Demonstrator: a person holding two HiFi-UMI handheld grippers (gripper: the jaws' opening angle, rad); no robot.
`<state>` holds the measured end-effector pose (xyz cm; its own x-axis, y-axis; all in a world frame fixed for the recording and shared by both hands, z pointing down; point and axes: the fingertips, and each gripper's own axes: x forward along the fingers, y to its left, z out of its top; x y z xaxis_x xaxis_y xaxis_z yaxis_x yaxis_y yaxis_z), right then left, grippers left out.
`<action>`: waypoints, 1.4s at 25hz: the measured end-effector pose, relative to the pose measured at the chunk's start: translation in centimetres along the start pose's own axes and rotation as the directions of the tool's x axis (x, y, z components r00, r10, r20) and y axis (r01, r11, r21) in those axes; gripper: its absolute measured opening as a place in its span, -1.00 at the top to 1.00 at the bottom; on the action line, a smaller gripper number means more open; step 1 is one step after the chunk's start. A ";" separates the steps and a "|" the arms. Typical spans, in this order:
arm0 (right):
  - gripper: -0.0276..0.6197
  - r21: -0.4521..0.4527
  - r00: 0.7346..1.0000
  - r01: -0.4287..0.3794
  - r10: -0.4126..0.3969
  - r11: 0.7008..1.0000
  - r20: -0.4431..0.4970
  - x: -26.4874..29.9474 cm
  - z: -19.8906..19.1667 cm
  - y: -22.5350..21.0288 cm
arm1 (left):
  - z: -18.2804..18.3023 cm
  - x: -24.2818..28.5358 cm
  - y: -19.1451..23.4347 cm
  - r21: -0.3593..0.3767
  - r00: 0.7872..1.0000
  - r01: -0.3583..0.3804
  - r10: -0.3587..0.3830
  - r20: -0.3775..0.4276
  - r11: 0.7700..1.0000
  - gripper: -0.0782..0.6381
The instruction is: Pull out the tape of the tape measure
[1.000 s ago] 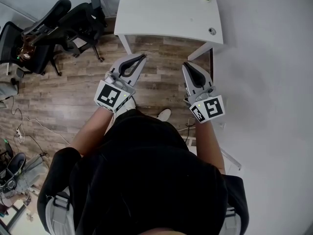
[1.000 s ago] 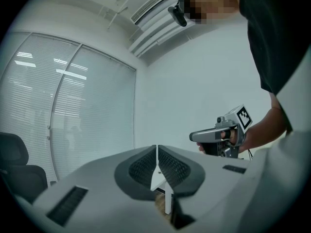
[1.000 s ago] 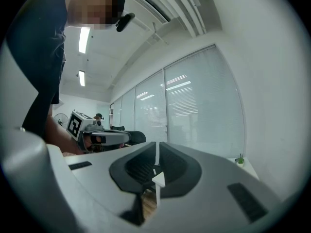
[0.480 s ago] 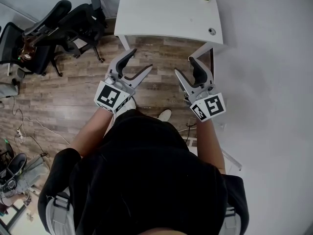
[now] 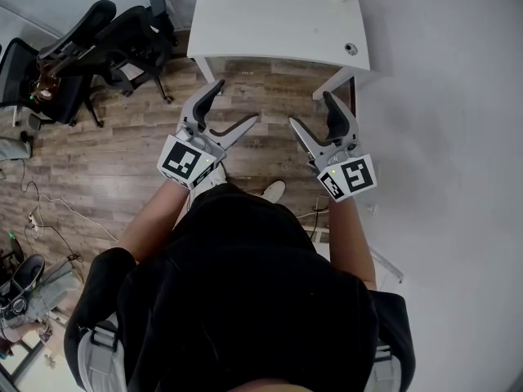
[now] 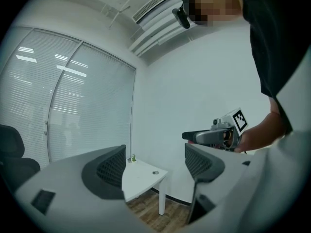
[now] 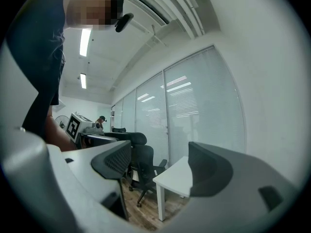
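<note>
Overhead, we hold the left gripper (image 5: 238, 102) and right gripper (image 5: 310, 109) over the wooden floor (image 5: 122, 162), near the white table's (image 5: 278, 15) front edge. Both have just been opening and stand wide, with nothing between the jaws. Black office chairs (image 5: 98, 39) sit off the table's left edge, and a white wall (image 5: 441, 137) runs to its right. Next, the left gripper view shows a small green plant (image 6: 132, 158) at a table corner, with blinds (image 6: 73, 96) behind. Lastly, the right gripper view shows the chairs beside the table. We cannot tell where the tape measure is.
</note>
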<state>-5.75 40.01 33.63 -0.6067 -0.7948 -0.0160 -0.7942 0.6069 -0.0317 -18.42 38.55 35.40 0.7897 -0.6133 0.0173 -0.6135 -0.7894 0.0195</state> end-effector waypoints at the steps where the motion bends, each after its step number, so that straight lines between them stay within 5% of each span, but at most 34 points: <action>1: -0.19 0.003 1.000 -0.002 0.002 1.000 0.000 -0.2 0.0 0.0 | 0.0 0.1 -0.2 -0.003 1.000 0.001 -0.001 -0.007 1.000 -0.28; 23: -0.19 0.025 0.996 -0.092 0.092 0.995 -0.022 -8.0 -1.5 -4.8 | -0.3 5.0 -8.1 0.023 0.997 -0.073 0.074 -0.027 0.997 -0.27; 35: -0.19 0.034 0.993 -0.101 0.103 0.994 -0.049 -3.6 -3.0 -8.8 | -0.8 9.1 -3.5 0.025 0.996 -0.086 0.087 -0.017 0.996 -0.24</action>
<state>3.30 37.60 36.97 -0.6861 -0.7269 0.0300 -0.7271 0.6836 -0.0636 -9.04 35.78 36.31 0.7332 -0.6790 0.0355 -0.6793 -0.7339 -0.0070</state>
